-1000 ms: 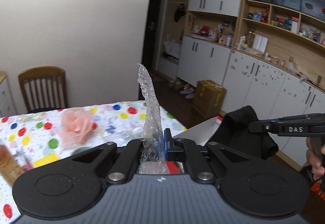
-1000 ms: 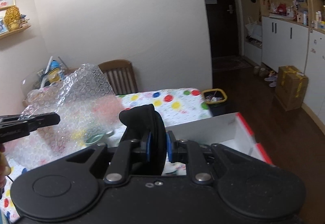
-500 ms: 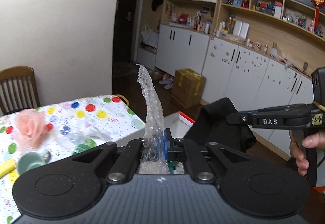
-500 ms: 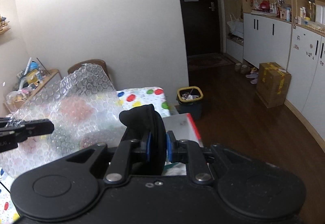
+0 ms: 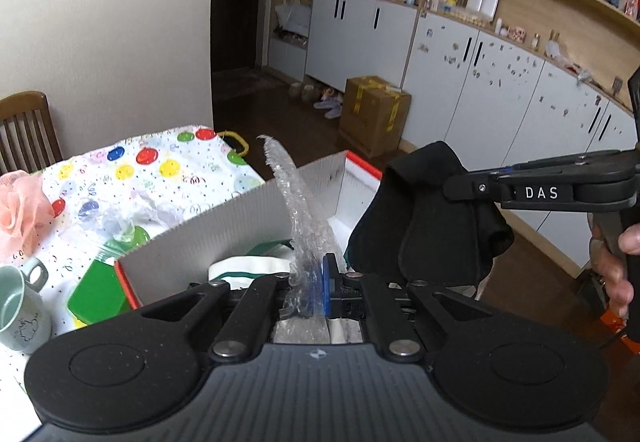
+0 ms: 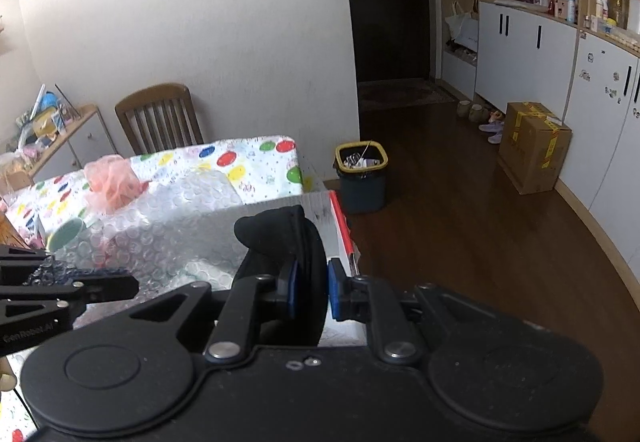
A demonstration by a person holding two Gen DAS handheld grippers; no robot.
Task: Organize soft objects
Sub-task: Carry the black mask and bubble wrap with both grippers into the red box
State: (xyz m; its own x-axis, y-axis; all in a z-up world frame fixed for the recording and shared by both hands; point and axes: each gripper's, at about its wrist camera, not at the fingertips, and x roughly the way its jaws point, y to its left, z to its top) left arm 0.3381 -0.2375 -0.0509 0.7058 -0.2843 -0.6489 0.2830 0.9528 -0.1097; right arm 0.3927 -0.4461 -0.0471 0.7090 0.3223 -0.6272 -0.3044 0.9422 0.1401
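Your left gripper (image 5: 316, 282) is clamped on a bubble wrap sheet (image 5: 296, 209), your right gripper (image 6: 312, 294) on a black cloth (image 5: 424, 217). Both hang over the white box (image 5: 224, 230) at the table's edge. Next, lower them inside and let go.

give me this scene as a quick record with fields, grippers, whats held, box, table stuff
left gripper: shut on bubble wrap
right gripper: shut on black cloth
box: white, red edge, open, below both grippers
in box: white and green fabric
table: dotted cover
on table: pink puff, mug, green lid
floor: bin, carton
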